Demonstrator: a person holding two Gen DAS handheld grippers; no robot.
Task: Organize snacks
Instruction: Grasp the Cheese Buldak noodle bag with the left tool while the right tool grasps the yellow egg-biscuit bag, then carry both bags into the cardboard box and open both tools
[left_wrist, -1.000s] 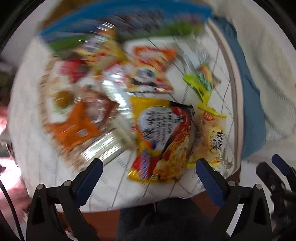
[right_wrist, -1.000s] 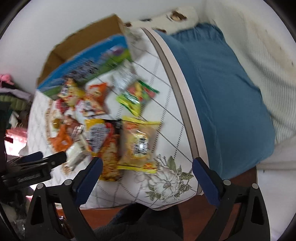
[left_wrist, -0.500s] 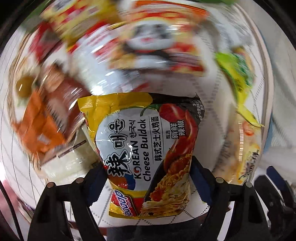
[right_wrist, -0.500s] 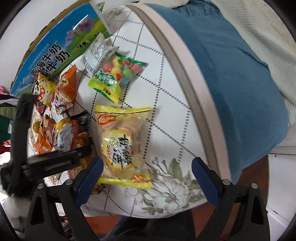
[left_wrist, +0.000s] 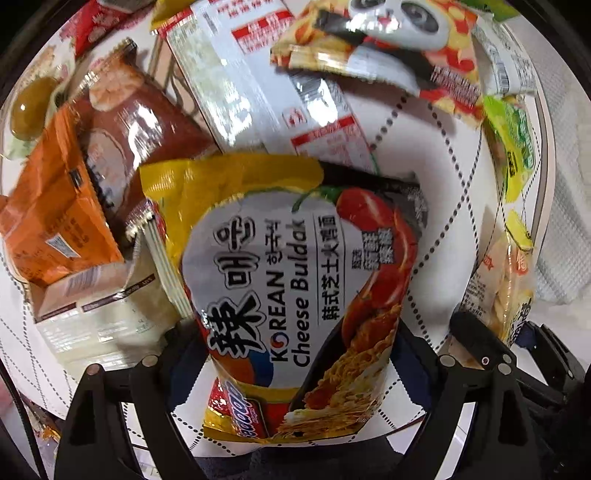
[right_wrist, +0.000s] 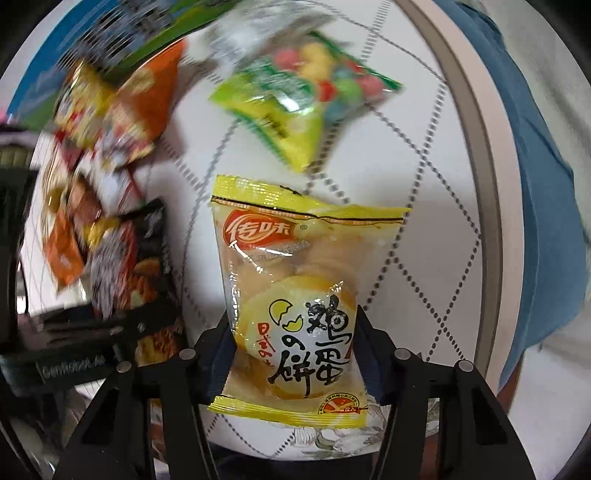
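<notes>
A yellow Korean cheese noodle packet (left_wrist: 295, 266) lies on the white diamond-patterned cloth (left_wrist: 443, 229). My left gripper (left_wrist: 295, 332) points down over its lower half, a finger against each side. The packet bows up between the pads, and the jaws are opening slightly. In the right wrist view a yellow egg-biscuit packet (right_wrist: 295, 295) sits between the fingers of my right gripper (right_wrist: 291, 325). Those jaws are closing and the pads pinch the packet's waist inward. The same biscuit packet (left_wrist: 495, 280) shows at the right edge of the left wrist view.
A green candy bag (right_wrist: 295, 110) lies beyond the biscuits. A panda packet (left_wrist: 388, 44), a white-and-red packet (left_wrist: 266, 88), a brown packet (left_wrist: 140, 122) and an orange one (left_wrist: 48, 221) crowd the left side. The table rim (right_wrist: 480, 147) and blue cloth (right_wrist: 535, 184) lie to the right.
Both grippers have come down close onto the table. The left went from wide open to straddling the noodle packet. The right stayed wide, then closed in on the biscuit packet.
</notes>
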